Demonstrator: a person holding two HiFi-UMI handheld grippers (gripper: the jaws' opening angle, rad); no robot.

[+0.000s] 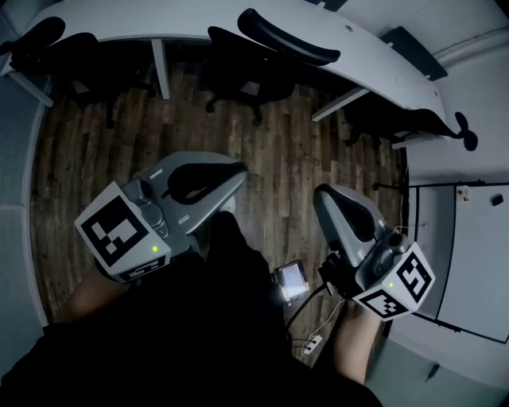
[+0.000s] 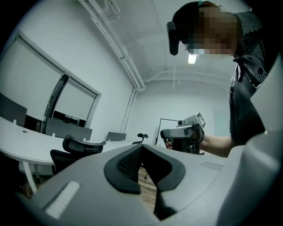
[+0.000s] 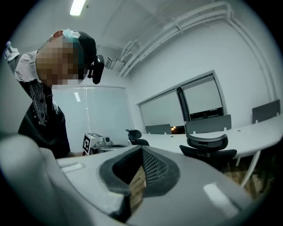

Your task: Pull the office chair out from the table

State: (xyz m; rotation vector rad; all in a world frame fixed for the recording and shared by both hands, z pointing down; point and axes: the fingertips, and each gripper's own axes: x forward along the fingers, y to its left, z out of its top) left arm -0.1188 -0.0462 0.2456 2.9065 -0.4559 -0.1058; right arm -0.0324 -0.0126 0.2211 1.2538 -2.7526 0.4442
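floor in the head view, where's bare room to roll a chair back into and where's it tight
Bare wooden floor lies between the table edge and the left gripper and right gripper, widest before the middle chair. Crowded: under the table among chair bases and legs, and beside the person, where a small device lies.

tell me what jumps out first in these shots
The left hand-held gripper and right hand-held gripper, both shut and empty, loom in the head view's foreground. Beyond them a black office chair sits pushed in at the long curved white table, over a dark wood floor.
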